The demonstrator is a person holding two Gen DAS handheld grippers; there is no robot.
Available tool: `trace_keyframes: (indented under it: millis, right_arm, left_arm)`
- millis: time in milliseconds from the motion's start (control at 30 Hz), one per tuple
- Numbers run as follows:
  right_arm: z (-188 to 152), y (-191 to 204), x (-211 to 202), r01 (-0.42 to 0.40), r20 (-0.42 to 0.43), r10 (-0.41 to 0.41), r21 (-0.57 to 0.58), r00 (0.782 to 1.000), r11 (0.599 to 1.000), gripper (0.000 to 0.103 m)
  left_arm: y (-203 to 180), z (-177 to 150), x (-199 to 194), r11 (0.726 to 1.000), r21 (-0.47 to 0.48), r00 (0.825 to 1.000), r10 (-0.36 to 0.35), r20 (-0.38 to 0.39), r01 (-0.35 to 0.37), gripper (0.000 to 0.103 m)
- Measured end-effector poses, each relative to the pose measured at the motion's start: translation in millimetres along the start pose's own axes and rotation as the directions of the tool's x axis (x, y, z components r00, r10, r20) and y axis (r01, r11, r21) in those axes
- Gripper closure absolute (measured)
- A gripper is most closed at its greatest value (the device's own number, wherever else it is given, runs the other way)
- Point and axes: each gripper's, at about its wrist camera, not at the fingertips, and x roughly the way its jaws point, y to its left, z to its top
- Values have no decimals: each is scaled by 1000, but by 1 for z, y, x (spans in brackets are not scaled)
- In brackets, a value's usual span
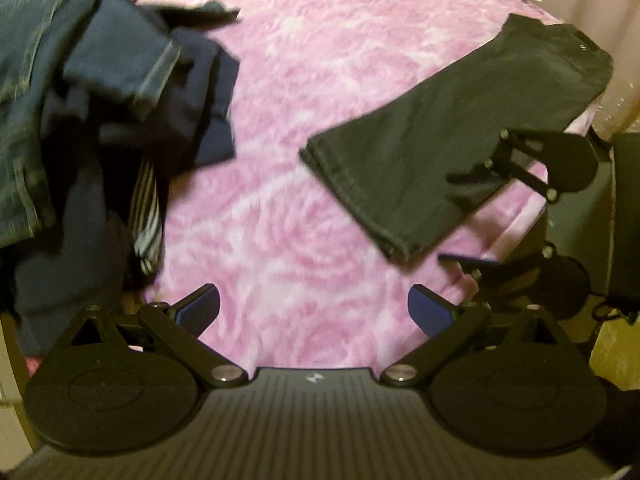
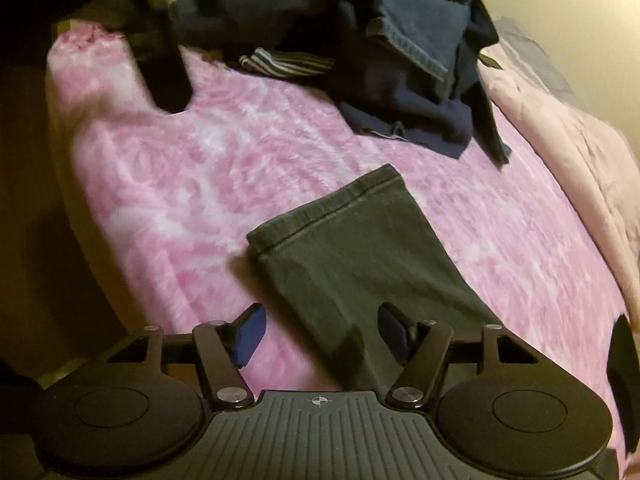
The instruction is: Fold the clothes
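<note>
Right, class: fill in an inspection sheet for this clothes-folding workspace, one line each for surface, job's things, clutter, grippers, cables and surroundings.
Surface: pink fluffy blanket, bare in the middle.
Job's things: dark green trouser leg lying flat, hem towards the pile of clothes; the pile holds jeans, navy pieces and a striped item.
Clutter: nothing seen.
Grippers: left gripper open over bare blanket, nothing between its fingers; right gripper open, the trouser leg lying between its fingers, pads not pressing it.
Cables: nothing seen.
Surroundings: pale pink bedding beyond the blanket; plain wall behind.
</note>
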Motion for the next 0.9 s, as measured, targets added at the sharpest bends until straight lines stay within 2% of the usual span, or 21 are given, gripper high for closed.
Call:
trace_keyframes:
  millis: [133, 167, 200, 233, 300, 433, 567, 633, 700, 800, 900]
  right_arm:
    - [2, 12, 9, 30, 54, -24, -124, 998, 992, 38]
    - [2, 10, 10, 35, 60, -28, -119, 998, 992, 47]
    - [3, 7, 10, 30, 59, -24, -108, 998, 994, 60]
    - [4, 5, 9, 36, 55, -31, -100, 998, 994, 65]
    - [6, 2, 8, 47, 48, -44, -81, 998, 996, 89]
    - [14, -18, -3, 53, 62, -54, 19, 997, 998, 92]
    - [20, -55, -30, 39, 79, -59, 225, 995, 974, 92]
    - [17, -85, -49, 17, 100, -61, 392, 993, 920, 92]
    - [11, -117, -68, -1, 125, -80, 546, 989, 838, 93]
    - [-13, -171, -101, -23, 169, -147, 728, 975, 685, 93]
    - [-60, -231, -139, -46, 194, -244, 860, 950, 508, 93]
  left_arm:
    - [4, -8, 7, 1000, -22, 1000, -9, -7, 9, 4]
    - [5, -8, 7, 1000, -20, 1000, -9, -5, 8, 4]
    - [5, -8, 7, 1000, -19, 1000, -7, -3, 7, 4]
    - [6, -7, 6, 1000, -19, 1000, -6, -1, 6, 4]
    - [8, -5, 5, 1000, -26, 1000, -5, 6, 5, 4]
    - [11, 5, -1, 1000, -26, 1000, 7, 24, -7, 4]
    - [8, 24, -11, 1000, 8, 998, 8, 55, -8, 4]
    - [3, 37, -14, 999, 32, 997, 4, 74, -6, 4]
    - [-7, 54, -15, 998, 62, 996, -11, 93, 5, 4]
    - [-28, 83, -13, 992, 120, 992, -41, 119, 27, 4]
    - [-59, 119, -11, 980, 192, 986, -73, 150, 43, 4]
